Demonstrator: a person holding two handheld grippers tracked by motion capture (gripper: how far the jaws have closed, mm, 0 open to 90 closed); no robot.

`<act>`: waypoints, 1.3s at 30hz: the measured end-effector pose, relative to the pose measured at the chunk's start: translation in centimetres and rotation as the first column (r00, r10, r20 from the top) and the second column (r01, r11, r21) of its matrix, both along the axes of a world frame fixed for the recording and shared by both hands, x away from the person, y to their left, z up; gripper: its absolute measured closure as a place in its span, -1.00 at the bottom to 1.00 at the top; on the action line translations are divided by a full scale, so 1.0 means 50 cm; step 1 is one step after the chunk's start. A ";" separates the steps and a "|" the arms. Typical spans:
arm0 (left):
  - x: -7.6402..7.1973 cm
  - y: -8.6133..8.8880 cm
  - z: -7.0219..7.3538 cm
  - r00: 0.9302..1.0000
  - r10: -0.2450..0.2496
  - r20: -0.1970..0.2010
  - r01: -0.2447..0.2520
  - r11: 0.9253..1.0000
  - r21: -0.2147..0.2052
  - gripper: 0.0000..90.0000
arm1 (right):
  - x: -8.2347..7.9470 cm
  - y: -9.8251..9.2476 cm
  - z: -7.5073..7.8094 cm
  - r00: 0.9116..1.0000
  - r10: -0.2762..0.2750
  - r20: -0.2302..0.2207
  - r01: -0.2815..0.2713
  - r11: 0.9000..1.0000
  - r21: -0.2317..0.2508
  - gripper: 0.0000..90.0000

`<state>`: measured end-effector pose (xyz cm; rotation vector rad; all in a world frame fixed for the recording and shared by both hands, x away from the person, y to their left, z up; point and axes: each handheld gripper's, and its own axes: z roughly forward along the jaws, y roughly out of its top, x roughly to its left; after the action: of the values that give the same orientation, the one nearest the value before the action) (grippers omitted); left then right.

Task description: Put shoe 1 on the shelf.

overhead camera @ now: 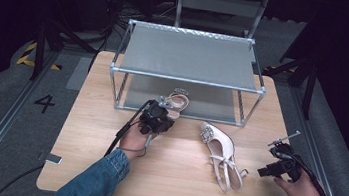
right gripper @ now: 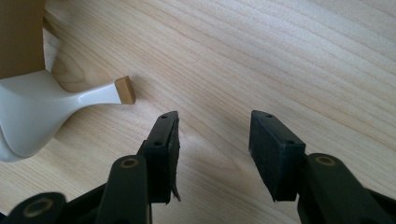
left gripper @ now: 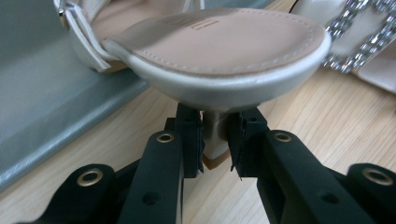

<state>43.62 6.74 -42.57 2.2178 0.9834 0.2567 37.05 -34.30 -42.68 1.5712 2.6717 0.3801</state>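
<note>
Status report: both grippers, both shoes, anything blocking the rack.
Left gripper clamped on first shoe's heel, at the rack's lower shelf. Right gripper open, idle. Second shoe on its side on the table. Rack front unblocked.

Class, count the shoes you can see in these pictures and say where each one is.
2. One shoe is at the front of the rack, its heel gripped by the left tongs. The other shoe lies on the table.
</note>
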 end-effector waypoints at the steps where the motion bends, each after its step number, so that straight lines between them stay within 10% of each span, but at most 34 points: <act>1: 0.003 -0.006 0.002 1.000 -0.002 0.003 0.002 1.000 -0.001 0.69 | 0.000 0.000 0.000 1.000 0.000 -0.001 0.000 1.000 0.000 0.18; 24: 0.140 -0.052 -0.025 0.993 0.096 -0.072 -0.098 0.995 -0.032 0.67 | -0.004 -0.001 -0.001 1.000 0.006 -0.001 -0.006 1.000 0.004 0.19; 30: 0.189 -0.045 -0.031 0.999 -0.031 0.040 0.028 0.997 0.073 0.67 | -0.004 -0.005 -0.003 1.000 0.004 -0.004 -0.004 1.000 0.009 0.19; 32: 0.188 -0.057 -0.035 1.000 0.019 0.011 -0.019 0.999 0.042 0.67 | -0.006 -0.004 -0.001 1.000 -0.001 -0.005 0.001 1.000 0.001 0.18; 33: 0.232 -0.039 -0.023 0.963 -0.234 0.136 0.204 0.957 0.206 0.66 | -0.008 -0.003 0.000 1.000 0.005 -0.002 -0.005 1.000 0.001 0.19; 34: 0.199 -0.061 -0.036 1.000 -0.005 0.016 0.004 0.999 0.054 0.66 | -0.009 -0.001 0.003 1.000 0.008 0.000 -0.008 1.000 -0.004 0.18; 36: 0.230 -0.054 -0.031 0.979 -0.176 0.106 0.154 0.971 0.183 0.62 | -0.012 0.004 0.009 1.000 0.017 0.007 -0.017 1.000 0.003 0.18; 37: 0.178 -0.093 -0.047 0.979 0.176 -0.103 -0.180 0.983 -0.032 0.58 | -0.013 0.005 0.012 1.000 0.023 0.013 -0.023 1.000 0.002 0.18; 38: 0.242 -0.055 -0.030 0.962 -0.244 0.124 0.209 0.947 0.244 0.53 | -0.013 0.006 0.013 1.000 0.023 0.017 -0.023 1.000 0.001 0.18; 39: 0.293 -0.049 -0.007 0.814 -0.551 0.184 0.426 0.782 0.455 0.50 | -0.014 0.007 0.015 1.000 0.023 0.018 -0.024 1.000 0.004 0.18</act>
<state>58.29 4.28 -42.94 2.6027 0.1517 0.5771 36.35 -33.97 -41.95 1.5316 2.6803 0.3990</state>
